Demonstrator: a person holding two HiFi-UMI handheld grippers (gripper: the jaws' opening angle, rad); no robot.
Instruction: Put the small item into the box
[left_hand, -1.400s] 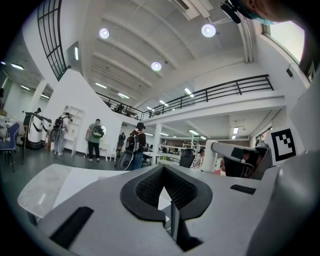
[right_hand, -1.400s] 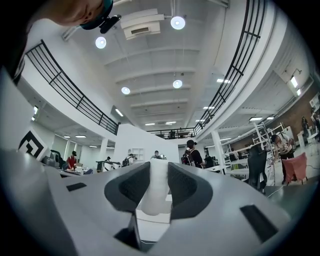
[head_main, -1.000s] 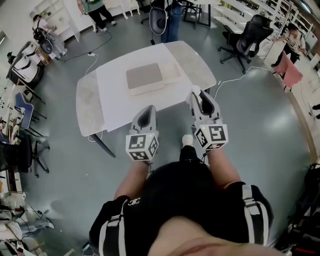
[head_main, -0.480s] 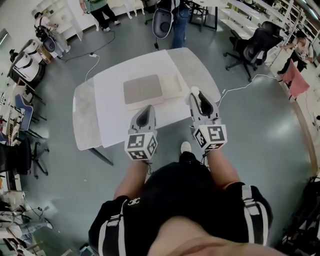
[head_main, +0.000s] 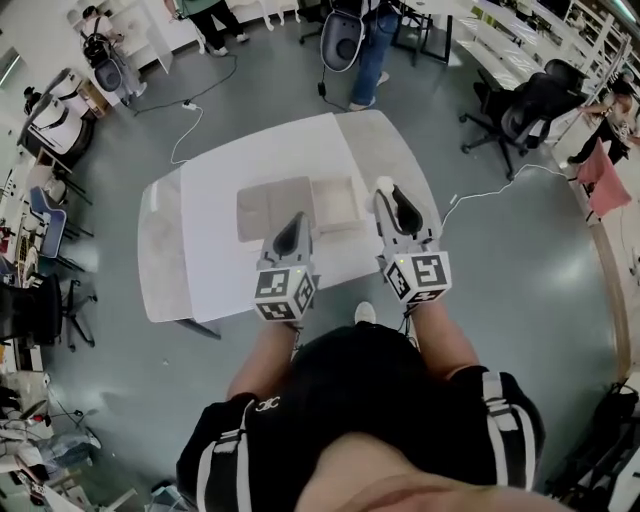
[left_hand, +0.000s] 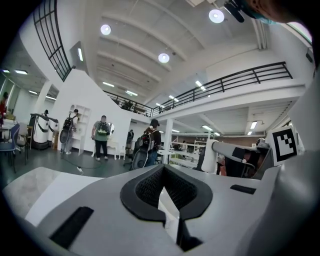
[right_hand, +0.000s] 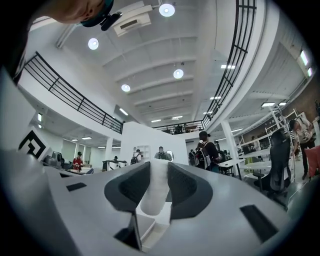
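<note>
on the long table (head_main: 160, 255), whose rounded ends look like mottled grey stone and whose middle lies under a matte white sheet (head_main: 215, 180), sits an open white box (head_main: 335, 203), squarish, shallow and thin-walled. a flat grey slab with softened corners (head_main: 270, 208) lies just beside it on the left, so close that i cannot tell whether the edges touch.

the right gripper (right_hand: 159, 170) is smooth pale grey plastic with black ribbed pads. it is clamped on a smooth, white, round-ended small item (right_hand: 152, 192), a stubby cylinder standing upright between the pads, which press it from both sides. from the head view this gripper's tip lies over the grey end of the table just right of the box, so the small item is held in the jaws and not in the box.

the left gripper (left_hand: 162, 172) is of the same make. its black dotted pads bow outward and meet at the far tips, closed with nothing in them, and only white shows through the slit below. in the head view its tip lies over the near edge of the grey slab.

each gripper carries a white cube printed with black square markers (head_main: 285, 295). the person's top (head_main: 360, 400) is black with white stripes. a glossy grey floor (head_main: 500, 280) surrounds the table, with black mesh office chairs (head_main: 530, 105) beyond its far right corner.
</note>
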